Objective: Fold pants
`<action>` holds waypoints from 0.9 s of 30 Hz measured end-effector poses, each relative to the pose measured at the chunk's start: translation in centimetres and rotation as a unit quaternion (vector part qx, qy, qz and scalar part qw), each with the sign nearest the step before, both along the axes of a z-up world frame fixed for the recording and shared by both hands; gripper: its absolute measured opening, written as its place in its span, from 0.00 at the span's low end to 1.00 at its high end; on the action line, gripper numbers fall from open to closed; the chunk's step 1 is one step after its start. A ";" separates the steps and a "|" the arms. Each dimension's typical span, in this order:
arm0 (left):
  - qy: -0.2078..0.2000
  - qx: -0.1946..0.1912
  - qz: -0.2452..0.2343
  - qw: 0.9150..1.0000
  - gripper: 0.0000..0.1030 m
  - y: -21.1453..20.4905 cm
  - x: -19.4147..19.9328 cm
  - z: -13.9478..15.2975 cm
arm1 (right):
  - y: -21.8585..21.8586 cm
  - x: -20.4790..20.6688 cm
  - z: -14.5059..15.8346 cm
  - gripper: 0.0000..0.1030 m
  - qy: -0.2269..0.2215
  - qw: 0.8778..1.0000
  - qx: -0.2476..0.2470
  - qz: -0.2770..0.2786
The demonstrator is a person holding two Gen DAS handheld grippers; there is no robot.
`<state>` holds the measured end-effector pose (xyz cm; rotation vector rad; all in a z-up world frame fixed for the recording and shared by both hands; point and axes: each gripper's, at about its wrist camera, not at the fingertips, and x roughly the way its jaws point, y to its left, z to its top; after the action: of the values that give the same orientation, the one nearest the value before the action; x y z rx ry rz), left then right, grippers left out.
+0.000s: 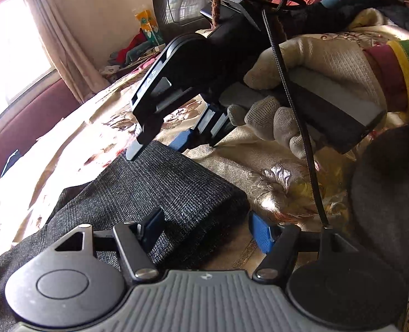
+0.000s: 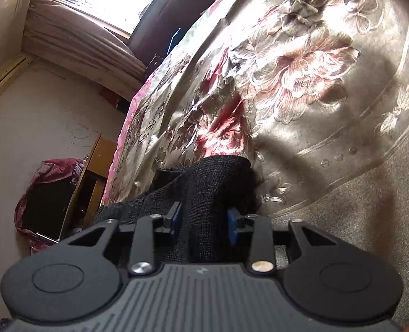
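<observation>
Dark grey pants lie folded on a gold floral bedspread. My left gripper stands open at their near end; its left finger is over the cloth and its right blue pad is over the bedspread. A gloved hand holds my right gripper at the far corner of the pants. In the right wrist view the pants rise bunched between the two blue pads of that right gripper, which is shut on the cloth, and the bedspread spreads beyond.
A dark grey rounded cloth shape sits close at the right. A dark headboard and heaped clothes stand at the far end. Beside the bed are a wooden cabinet and a pink bag on the floor.
</observation>
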<state>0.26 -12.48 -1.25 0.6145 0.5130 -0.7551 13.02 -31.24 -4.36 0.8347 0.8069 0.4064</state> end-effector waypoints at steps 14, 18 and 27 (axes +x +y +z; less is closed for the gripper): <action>0.065 -0.045 0.046 0.996 0.77 -2.4 1.8 -0.1 | 0.8 1.5 -0.5 0.13 0.009 1.000 0.006 0.012; 0.095 -0.066 0.036 0.993 0.70 -3.3 1.6 0.7 | -1.4 -0.4 0.6 0.10 0.000 1.000 -0.001 0.004; 0.159 -0.130 -0.045 0.978 0.62 -8.1 -0.2 2.6 | -8.8 -3.4 1.9 0.04 0.021 0.998 -0.016 -0.054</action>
<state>0.05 -20.59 1.34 0.2739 0.6685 -0.9962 9.60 -40.02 -2.50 0.8538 0.8012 0.2810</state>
